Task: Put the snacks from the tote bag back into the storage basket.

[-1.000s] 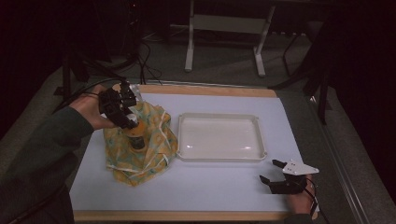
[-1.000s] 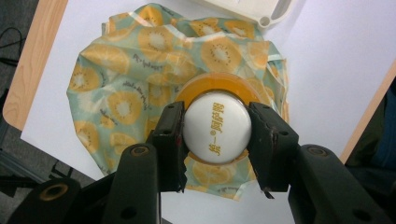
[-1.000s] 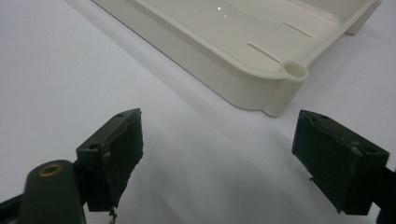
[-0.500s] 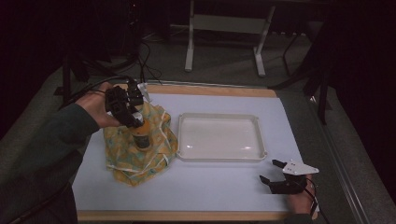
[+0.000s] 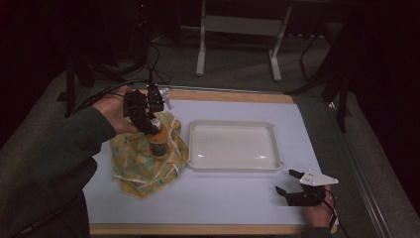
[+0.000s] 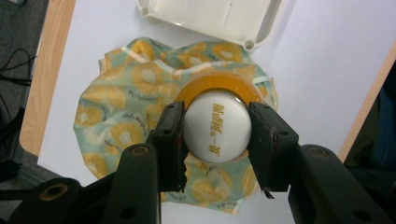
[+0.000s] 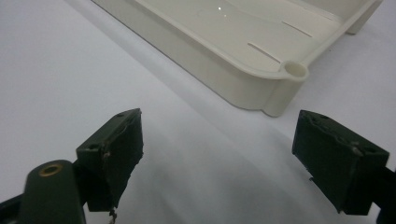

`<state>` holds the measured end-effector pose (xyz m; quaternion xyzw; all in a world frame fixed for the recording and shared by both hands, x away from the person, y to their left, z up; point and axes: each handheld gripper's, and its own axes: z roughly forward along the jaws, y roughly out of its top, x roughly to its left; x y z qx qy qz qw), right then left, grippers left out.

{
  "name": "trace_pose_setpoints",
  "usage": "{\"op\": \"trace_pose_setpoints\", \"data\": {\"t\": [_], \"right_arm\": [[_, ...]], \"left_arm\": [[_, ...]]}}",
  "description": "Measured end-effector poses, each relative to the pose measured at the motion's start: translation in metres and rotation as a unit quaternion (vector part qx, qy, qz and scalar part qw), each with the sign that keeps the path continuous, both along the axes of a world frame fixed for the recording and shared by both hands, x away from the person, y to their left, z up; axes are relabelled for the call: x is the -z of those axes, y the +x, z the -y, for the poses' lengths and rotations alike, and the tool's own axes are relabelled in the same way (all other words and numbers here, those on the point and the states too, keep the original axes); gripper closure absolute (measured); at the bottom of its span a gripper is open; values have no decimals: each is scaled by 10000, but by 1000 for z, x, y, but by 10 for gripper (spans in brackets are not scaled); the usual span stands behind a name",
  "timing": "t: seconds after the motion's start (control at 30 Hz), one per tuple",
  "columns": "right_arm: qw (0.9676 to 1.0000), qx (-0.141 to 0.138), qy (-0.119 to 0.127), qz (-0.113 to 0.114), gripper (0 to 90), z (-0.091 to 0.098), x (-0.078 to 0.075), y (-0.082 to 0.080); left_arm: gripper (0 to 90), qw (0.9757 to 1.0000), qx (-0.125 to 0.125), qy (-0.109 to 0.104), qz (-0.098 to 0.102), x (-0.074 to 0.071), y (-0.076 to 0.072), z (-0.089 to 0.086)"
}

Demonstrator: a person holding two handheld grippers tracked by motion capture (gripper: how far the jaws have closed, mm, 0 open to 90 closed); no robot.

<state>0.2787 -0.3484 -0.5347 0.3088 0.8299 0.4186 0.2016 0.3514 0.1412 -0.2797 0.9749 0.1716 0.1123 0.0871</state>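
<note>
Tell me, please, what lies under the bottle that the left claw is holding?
Under the bottle lies a crumpled cloth printed with orange slices, spread on the white table. The left claw and the bottle's white cap cover the part directly beneath, so contact cannot be seen.

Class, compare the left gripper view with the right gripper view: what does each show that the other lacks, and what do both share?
The left gripper view alone shows the left gripper, its jaws shut on the white round cap of an orange jar, above a crumpled yellow-and-green fruit-print cloth, plus the wooden table edge.

The right gripper view alone shows the right gripper, its jaws open with nothing between them.

Both share the cream rectangular plastic tray and the white table sheet.
</note>
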Motion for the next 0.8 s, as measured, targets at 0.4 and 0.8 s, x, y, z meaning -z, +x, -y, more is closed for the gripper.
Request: {"op": "trace_pose_setpoints", "data": {"t": [0.4, 0.8], "right_arm": [[10000, -5, 13, 4, 160, 0, 0, 0], [10000, -10, 30, 9, 159, 1, 0, 0]], "left_arm": [[592, 9998, 197, 54, 27, -2, 5, 23], [591, 9994, 351, 71, 27, 2, 9, 40]]}}
